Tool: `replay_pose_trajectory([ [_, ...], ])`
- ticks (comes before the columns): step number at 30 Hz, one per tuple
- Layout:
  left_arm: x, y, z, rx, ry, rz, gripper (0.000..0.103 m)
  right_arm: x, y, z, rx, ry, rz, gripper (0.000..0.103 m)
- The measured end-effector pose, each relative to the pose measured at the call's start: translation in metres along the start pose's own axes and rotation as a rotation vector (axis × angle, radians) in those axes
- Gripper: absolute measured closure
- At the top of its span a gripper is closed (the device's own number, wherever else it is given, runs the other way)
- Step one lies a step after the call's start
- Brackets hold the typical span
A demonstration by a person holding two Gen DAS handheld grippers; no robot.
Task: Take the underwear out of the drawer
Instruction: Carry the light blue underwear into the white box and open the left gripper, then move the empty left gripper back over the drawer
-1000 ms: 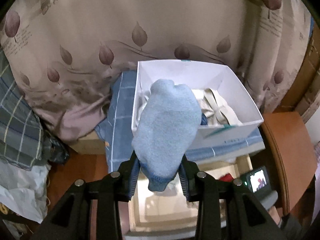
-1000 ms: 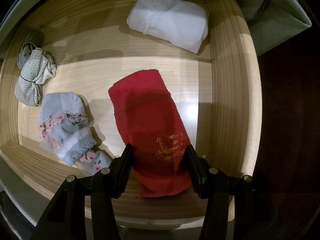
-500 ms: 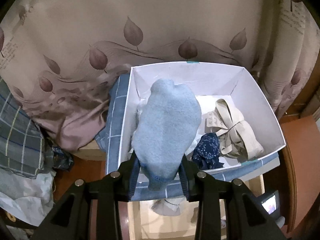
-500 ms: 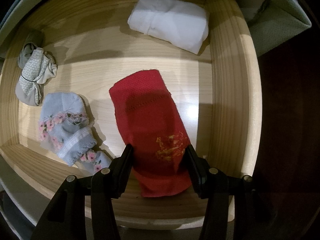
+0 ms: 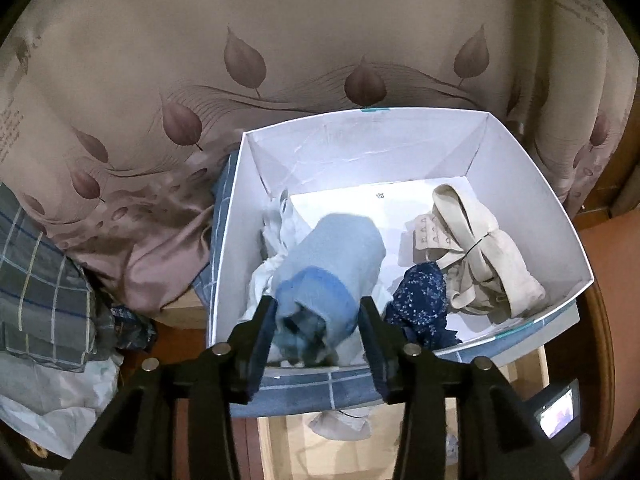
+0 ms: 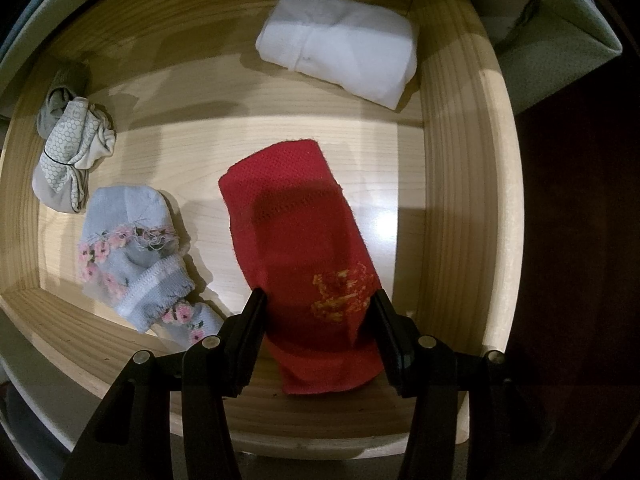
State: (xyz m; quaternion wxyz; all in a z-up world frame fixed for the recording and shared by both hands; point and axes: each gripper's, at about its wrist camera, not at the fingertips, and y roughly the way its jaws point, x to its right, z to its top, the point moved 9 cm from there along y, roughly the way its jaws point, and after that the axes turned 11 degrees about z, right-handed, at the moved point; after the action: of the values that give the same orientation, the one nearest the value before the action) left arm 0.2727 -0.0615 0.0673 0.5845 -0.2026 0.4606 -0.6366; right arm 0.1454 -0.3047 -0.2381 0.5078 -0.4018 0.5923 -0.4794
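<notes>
In the left wrist view, my left gripper (image 5: 316,320) hangs over the near corner of a white cardboard box (image 5: 400,124). Its jaws are opening. A light blue rolled garment (image 5: 332,264) lies blurred between the fingers, slipping down onto white cloth in the box. In the right wrist view, my right gripper (image 6: 318,316) points straight down into the wooden drawer (image 6: 460,160). It is shut on the near end of a red underwear piece (image 6: 292,220) with a yellow mark. The red cloth's lower edge hangs in front of the drawer's front wall.
The box also holds a beige bra (image 5: 472,256) and a navy dotted piece (image 5: 424,300). In the drawer lie a folded white garment (image 6: 340,48), a pale blue floral piece (image 6: 132,256) and a grey-white bundle (image 6: 68,148). A leaf-print curtain (image 5: 280,60) hangs behind the box.
The left gripper moved forward and down over the box, its jaws spread, and the blue garment dropped lower between them. The right gripper and the red piece stayed still.
</notes>
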Motion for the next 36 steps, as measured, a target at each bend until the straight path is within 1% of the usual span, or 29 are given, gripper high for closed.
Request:
replay_pose_trajectory([
  [3, -0.003, -0.004, -0.002, -0.006, -0.012, -0.012, 0.053, 0.000, 0.000, 0.000, 0.000, 0.000, 0.000, 0.055],
  [8, -0.013, -0.014, -0.011, -0.002, -0.037, -0.026, 0.053, 0.000, 0.000, 0.000, 0.000, -0.001, 0.000, 0.055],
  [13, -0.028, -0.024, -0.031, -0.001, -0.082, -0.050, 0.053, 0.000, 0.001, -0.001, -0.001, 0.000, -0.001, 0.055],
  [18, -0.040, -0.025, -0.068, -0.021, -0.100, -0.035, 0.053, 0.000, 0.001, -0.001, -0.002, 0.000, -0.002, 0.055],
  [21, -0.043, -0.018, -0.099, -0.045, -0.098, -0.005, 0.053, 0.000, 0.001, -0.001, -0.002, -0.001, -0.002, 0.055],
  [23, -0.040, -0.011, -0.118, -0.069, -0.100, 0.000, 0.053, 0.000, 0.001, 0.000, -0.003, -0.001, -0.002, 0.055],
  [26, -0.030, 0.003, -0.150, -0.120, -0.104, -0.016, 0.053, 0.000, 0.001, 0.000, -0.003, -0.001, -0.002, 0.055],
  [30, -0.012, 0.022, -0.192, -0.189, -0.097, -0.015, 0.053, 0.000, 0.001, 0.000, -0.003, -0.001, -0.003, 0.055],
  [33, 0.001, 0.032, -0.215, -0.216, -0.094, -0.014, 0.053, 0.000, 0.001, 0.000, -0.003, -0.001, -0.002, 0.055],
  [36, 0.012, 0.041, -0.232, -0.236, -0.082, -0.011, 0.053, 0.000, 0.001, 0.000, -0.004, -0.001, -0.003, 0.055],
])
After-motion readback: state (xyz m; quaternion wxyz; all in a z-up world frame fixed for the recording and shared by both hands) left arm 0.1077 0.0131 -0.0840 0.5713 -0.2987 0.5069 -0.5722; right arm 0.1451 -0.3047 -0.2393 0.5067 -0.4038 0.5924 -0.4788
